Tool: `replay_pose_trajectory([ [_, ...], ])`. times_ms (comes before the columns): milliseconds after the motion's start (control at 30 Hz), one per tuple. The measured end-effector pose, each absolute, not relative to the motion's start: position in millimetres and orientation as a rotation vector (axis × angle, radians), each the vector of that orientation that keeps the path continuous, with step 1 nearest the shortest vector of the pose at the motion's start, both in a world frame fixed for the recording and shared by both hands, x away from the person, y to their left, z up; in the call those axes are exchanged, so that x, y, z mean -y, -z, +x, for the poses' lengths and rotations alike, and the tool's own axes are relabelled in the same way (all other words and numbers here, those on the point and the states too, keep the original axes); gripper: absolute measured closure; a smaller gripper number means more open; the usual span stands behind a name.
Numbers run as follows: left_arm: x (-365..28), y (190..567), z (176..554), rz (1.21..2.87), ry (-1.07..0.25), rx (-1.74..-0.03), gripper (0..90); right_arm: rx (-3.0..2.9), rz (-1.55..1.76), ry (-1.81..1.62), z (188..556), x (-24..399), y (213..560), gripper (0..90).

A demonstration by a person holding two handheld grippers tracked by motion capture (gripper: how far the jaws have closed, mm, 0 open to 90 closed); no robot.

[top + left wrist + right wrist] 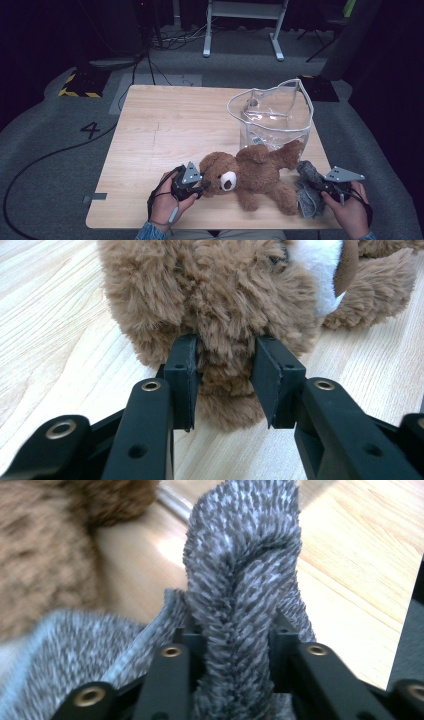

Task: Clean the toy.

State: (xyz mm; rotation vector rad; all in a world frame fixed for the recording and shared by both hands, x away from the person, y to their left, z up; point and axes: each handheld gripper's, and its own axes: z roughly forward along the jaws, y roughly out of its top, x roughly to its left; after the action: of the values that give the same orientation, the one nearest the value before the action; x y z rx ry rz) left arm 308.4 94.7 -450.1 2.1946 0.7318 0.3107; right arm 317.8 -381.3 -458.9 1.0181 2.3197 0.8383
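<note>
A brown teddy bear (pixel 260 172) lies along the front of the wooden table (pixel 165 125), its head toward the left. My left gripper (pixel 204 187) is at the bear's head. In the left gripper view the teddy bear (pixel 215 285) has a tuft of fur at the head's edge squeezed between the two pads, so the left gripper (pixel 227 347) is shut on it. A grey fuzzy cloth (pixel 307 200) lies by the bear's leg at the front right. My right gripper (pixel 312 184) grips it. In the right gripper view the grey cloth (pixel 240 555) stands bunched up between the jaws of the right gripper (pixel 230 625).
A clear plastic bag (pixel 272 120) stands open at the back right of the table, right behind the bear. The table's left half is bare wood. On the grey carpet beyond the table are cables and a white frame (pixel 245 30).
</note>
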Motion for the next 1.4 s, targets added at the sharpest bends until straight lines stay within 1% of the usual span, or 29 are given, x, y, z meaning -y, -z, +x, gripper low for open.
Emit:
replay_pose_trajectory([
  [33,-95,450,308,2.190,-0.315,-0.730,62.3,-2.305,1.071,-0.856,323,383,460,52.1],
  [67,-96,450,308,2.189,-0.311,-0.737,62.1,-2.287,1.088,-0.877,325,383,461,47.0],
  [100,-96,450,308,2.189,-0.311,-0.737,61.6,-2.287,1.088,-0.877,325,383,461,47.0],
  [133,-98,449,307,2.178,-0.314,-0.745,60.6,-2.269,1.080,-0.881,326,383,457,39.9],
  [167,-98,449,307,2.178,-0.314,-0.745,59.8,-2.261,1.067,-0.888,326,383,454,38.8],
  [233,-100,448,306,2.169,-0.321,-0.749,57.3,-2.250,1.061,-0.909,325,381,451,37.9],
  [333,-106,446,302,2.143,-0.336,-0.765,54.1,-2.239,1.009,-0.981,321,373,434,37.2],
  [400,-108,445,301,2.129,-0.333,-0.779,52.9,-2.245,0.949,-1.026,316,362,423,38.2],
  [467,-110,444,301,2.118,-0.334,-0.782,52.4,-2.248,0.922,-1.036,315,358,419,38.3],
  [500,-112,443,300,2.113,-0.334,-0.794,51.8,-2.258,0.869,-1.085,311,345,408,39.0],
  [567,-114,443,300,2.111,-0.340,-0.791,51.6,-2.274,0.806,-1.129,307,332,399,39.7],
  [800,-116,444,298,2.112,-0.336,-0.792,51.2,-2.350,0.594,-1.221,302,278,380,39.7],
  [967,-119,444,295,2.106,-0.333,-0.812,51.1,-2.456,0.420,-1.195,316,236,388,37.7],
  [1033,-120,444,295,2.103,-0.333,-0.815,51.1,-2.469,0.392,-1.189,319,230,391,37.4],
  [1067,-122,444,295,2.105,-0.343,-0.814,51.1,-2.505,0.365,-1.149,327,216,401,35.6],
  [1100,-122,444,295,2.105,-0.343,-0.814,51.1,-2.505,0.365,-1.149,327,216,401,35.6],
  [1133,-124,444,294,2.101,-0.334,-0.822,51.1,-2.539,0.336,-1.071,336,208,410,32.5],
  [1233,-125,445,294,2.097,-0.332,-0.829,51.1,-2.550,0.287,-1.006,343,202,421,28.8],
  [1367,-124,446,294,2.101,-0.330,-0.824,51.2,-2.549,0.173,-0.887,345,196,430,28.1],
  [1400,-123,446,294,2.104,-0.330,-0.823,51.1,-2.543,0.186,-0.878,343,194,433,28.1],
])
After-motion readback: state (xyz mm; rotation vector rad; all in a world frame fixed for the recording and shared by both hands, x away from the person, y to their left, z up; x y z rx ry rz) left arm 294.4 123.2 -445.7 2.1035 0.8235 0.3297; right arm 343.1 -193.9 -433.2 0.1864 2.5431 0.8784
